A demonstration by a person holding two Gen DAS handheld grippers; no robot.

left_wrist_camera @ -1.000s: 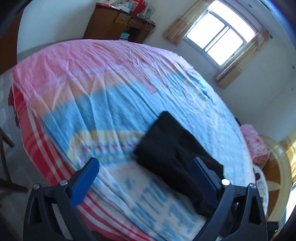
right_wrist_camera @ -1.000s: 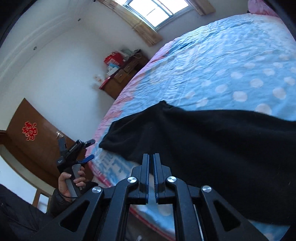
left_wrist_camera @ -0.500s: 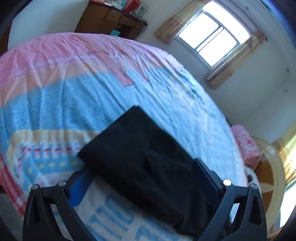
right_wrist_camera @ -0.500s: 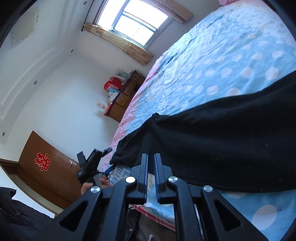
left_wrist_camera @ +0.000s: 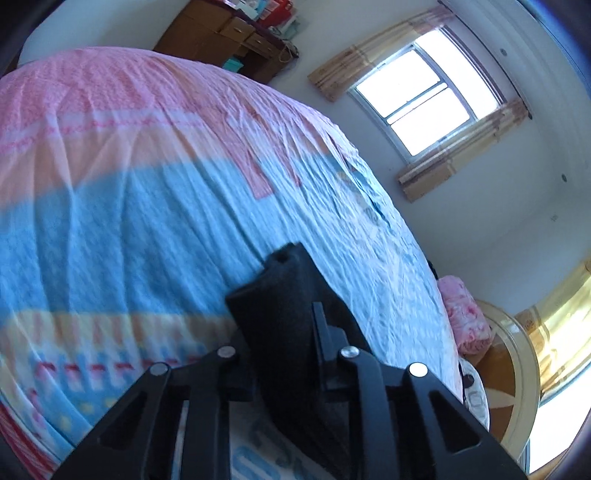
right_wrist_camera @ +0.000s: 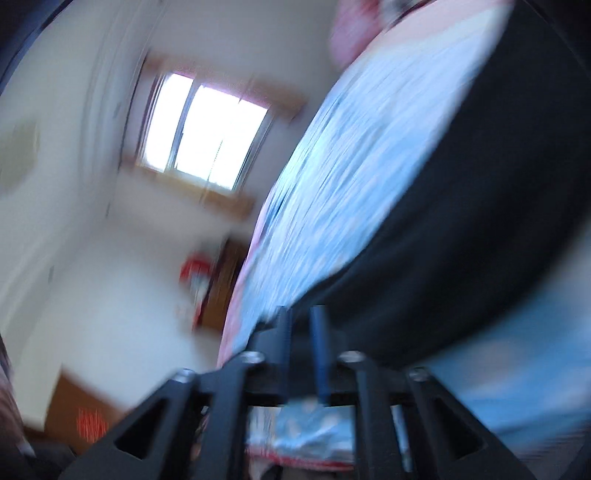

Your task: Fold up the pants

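Observation:
The black pants point(left_wrist_camera: 291, 317) lie on the bed, and one end is bunched up between the fingers of my left gripper point(left_wrist_camera: 284, 332), which is shut on the fabric. In the blurred right wrist view the pants point(right_wrist_camera: 461, 229) stretch across the right side. My right gripper point(right_wrist_camera: 301, 321) has its fingers close together with a narrow gap, at the edge of the black fabric; whether it holds the cloth I cannot tell.
The bed cover point(left_wrist_camera: 129, 206) is pink at the far end and blue in the middle. A wooden dresser point(left_wrist_camera: 225, 33) stands against the far wall. A window point(left_wrist_camera: 424, 92) is at the upper right. A pink pillow point(left_wrist_camera: 465, 314) lies at the headboard.
My left gripper has closed on the end of the pants; it was open around them before. The right wrist view has swung sharply and is blurred, and its fingers have parted slightly.

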